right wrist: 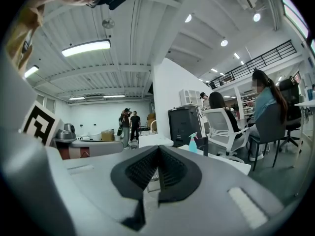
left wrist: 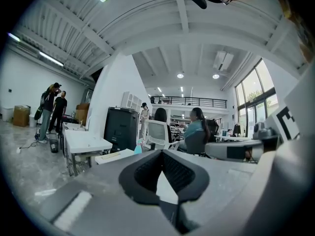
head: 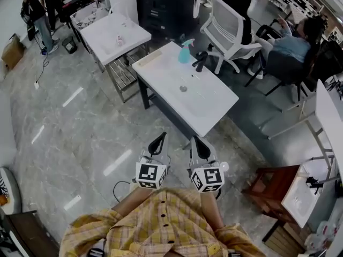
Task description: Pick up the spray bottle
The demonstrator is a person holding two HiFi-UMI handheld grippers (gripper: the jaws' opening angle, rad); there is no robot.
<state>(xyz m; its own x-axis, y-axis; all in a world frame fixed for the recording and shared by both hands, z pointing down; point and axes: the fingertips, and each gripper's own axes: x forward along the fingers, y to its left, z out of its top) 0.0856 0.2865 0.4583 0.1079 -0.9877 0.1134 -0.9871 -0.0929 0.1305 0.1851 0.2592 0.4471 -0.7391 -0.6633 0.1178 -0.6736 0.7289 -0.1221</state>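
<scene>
Far across a white basin-top table [head: 218, 101], the turquoise plastic spray bottle [head: 185, 51] stands upright beside a black tap [head: 201, 61]. I hold my left gripper [head: 159, 139] and right gripper [head: 198, 143] short of the table, jaws closed and empty, likely until I am nearer.

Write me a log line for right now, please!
phase: pre-grasp | left gripper: shut, empty | right gripper: shut, empty | spray bottle: upright on sink top, untouched
</scene>
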